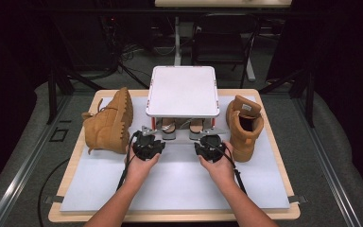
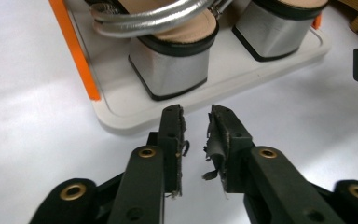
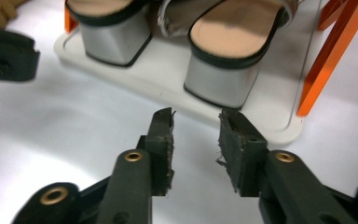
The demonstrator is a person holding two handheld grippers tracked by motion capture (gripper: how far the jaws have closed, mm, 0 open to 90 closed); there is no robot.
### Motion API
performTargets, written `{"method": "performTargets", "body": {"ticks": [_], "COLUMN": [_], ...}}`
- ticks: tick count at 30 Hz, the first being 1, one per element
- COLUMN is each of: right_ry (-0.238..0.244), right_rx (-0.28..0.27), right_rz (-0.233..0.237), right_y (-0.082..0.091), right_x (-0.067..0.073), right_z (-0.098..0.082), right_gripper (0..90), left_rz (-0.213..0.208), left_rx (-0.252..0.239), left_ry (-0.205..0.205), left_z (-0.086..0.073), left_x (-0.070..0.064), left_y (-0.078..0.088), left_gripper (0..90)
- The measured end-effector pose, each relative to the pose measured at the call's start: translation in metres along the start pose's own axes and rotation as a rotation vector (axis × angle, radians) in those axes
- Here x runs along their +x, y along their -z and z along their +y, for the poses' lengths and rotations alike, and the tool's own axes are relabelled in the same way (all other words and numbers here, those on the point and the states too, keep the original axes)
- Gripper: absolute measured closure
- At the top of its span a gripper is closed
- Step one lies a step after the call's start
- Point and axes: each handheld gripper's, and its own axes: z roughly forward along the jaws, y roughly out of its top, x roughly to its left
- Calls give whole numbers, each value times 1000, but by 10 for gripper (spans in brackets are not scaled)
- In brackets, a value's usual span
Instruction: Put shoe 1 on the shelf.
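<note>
Silver-heeled sandals (image 2: 177, 70) with tan insoles, white rack (image 1: 183, 91) with orange posts, tan boots (image 1: 109, 122).

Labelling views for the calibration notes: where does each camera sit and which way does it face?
High view: above the person's side of the table, looking forward and down on the white shoe rack between two tan boots; both forearms and hands show.
Left gripper view: on the left gripper, looking along its open jaws at the rack's lower shelf; nothing between them.
Right gripper view: on the right gripper, jaws open and empty, facing the same shelf.
Shared: both gripper views show the silver block-heeled sandals and the rack's orange posts.
</note>
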Motion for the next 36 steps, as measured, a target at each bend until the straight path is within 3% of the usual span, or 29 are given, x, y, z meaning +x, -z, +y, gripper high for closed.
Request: {"method": "performTargets", "body": {"ticks": [4, 9, 16, 23, 29, 32, 36], "right_ry": [35, 37, 67, 38, 50, 44, 73], "right_rx": [27, 53, 14, -11, -56, -53, -41], "right_rz": [1, 25, 37, 40, 33, 57, 65], "right_y": [8, 20, 40, 53, 58, 58, 61], "right_x": [1, -4, -13, -24, -28, -27, -25], "right_z": [-6, -14, -29, -44, -52, -54, -57], "right_gripper": [652, 648, 580, 535, 491, 479, 476], "left_rz": [-18, -19, -25, -37, -15, -8, 10], "left_rx": [7, 9, 31, 21, 17, 9, 3], "left_ry": [-2, -22, -32, -31, -32, -18, -1], "left_z": [-5, -13, -26, -36, -43, -46, -52], "left_x": [2, 6, 15, 22, 27, 32, 42], "left_y": [9, 19, 34, 46, 53, 57, 62], "left_gripper": [673, 619, 634, 621, 561, 540, 523]}}
